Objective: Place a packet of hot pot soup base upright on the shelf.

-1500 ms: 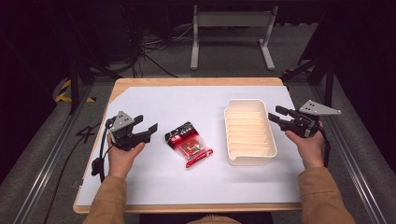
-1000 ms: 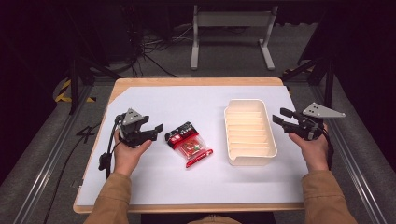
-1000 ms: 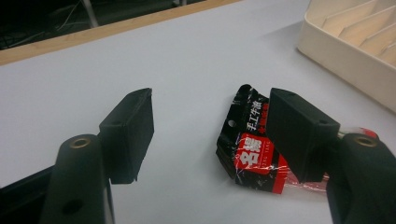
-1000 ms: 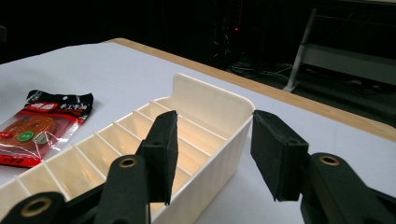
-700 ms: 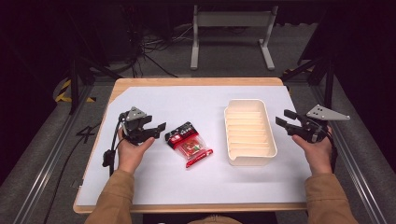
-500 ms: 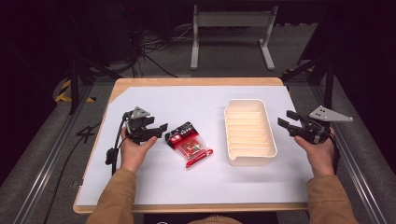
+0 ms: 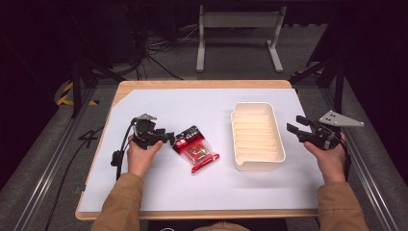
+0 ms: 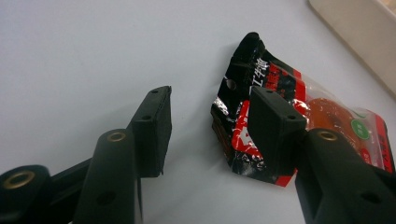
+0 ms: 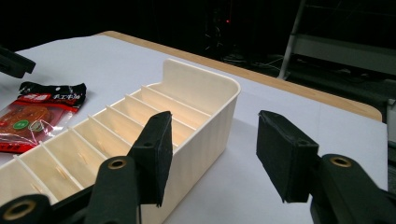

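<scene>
Left gripper (image 8: 210, 126) low over the table (image 7: 159, 187), jaws apart and just been closing; the corner of the red-and-black snack packet (image 8: 299, 126) lies between them, pads not yet pressing, apparently lining up to pinch that edge. Right gripper (image 9: 212, 156) spread, holding nothing, waiting just beside the cream slotted tray's (image 9: 205, 93) outer wall, likely to steady it.

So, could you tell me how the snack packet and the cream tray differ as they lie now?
The snack packet is flat, crinkled, glossy black and red, lying askew; the cream tray is rigid, plain, walled and ribbed inside, lying square to the table. The packet is smaller and sits at the left claw; the tray sits nearer the right claw. Both rest on the white tabletop.
</scene>
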### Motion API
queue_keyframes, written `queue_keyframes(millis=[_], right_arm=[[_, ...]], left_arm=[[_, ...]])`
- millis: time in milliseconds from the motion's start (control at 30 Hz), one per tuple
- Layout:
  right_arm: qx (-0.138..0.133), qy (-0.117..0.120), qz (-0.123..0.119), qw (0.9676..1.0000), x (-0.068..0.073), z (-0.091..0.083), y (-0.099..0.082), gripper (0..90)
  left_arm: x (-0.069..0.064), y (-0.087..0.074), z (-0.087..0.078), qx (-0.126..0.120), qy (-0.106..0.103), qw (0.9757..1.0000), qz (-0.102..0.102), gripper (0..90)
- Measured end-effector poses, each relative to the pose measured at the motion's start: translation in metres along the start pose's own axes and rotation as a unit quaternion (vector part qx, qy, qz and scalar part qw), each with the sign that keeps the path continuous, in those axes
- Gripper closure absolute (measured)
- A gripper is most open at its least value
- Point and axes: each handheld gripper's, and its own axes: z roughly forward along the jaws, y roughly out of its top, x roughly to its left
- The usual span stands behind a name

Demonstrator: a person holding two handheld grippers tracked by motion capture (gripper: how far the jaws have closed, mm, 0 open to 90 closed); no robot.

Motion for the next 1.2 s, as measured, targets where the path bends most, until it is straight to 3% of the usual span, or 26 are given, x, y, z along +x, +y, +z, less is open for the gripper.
queue_keyframes(millis=[467, 733, 1067, 1200], right_arm=[[0.008, 0.002, -0.002, 1.0, 0.001, 0.003, -0.001, 43.7], [0.011, 0.004, -0.003, 0.9999, 0.001, 0.004, -0.001, 42.8], [0.016, 0.008, -0.004, 0.9998, 0.002, 0.006, -0.001, 42.3], [0.016, 0.01, -0.004, 0.9998, 0.002, 0.006, -0.001, 42.5]], left_arm=[[0.002, -0.003, 0.016, 0.041, -0.036, 0.9985, -0.008, 52.2], [-0.001, -0.004, 0.02, 0.049, -0.053, 0.9973, -0.011, 55.4], [-0.009, -0.005, 0.023, 0.059, -0.033, 0.9976, 0.012, 76.1], [-0.012, -0.005, 0.024, 0.061, -0.013, 0.9977, 0.026, 86.6]])
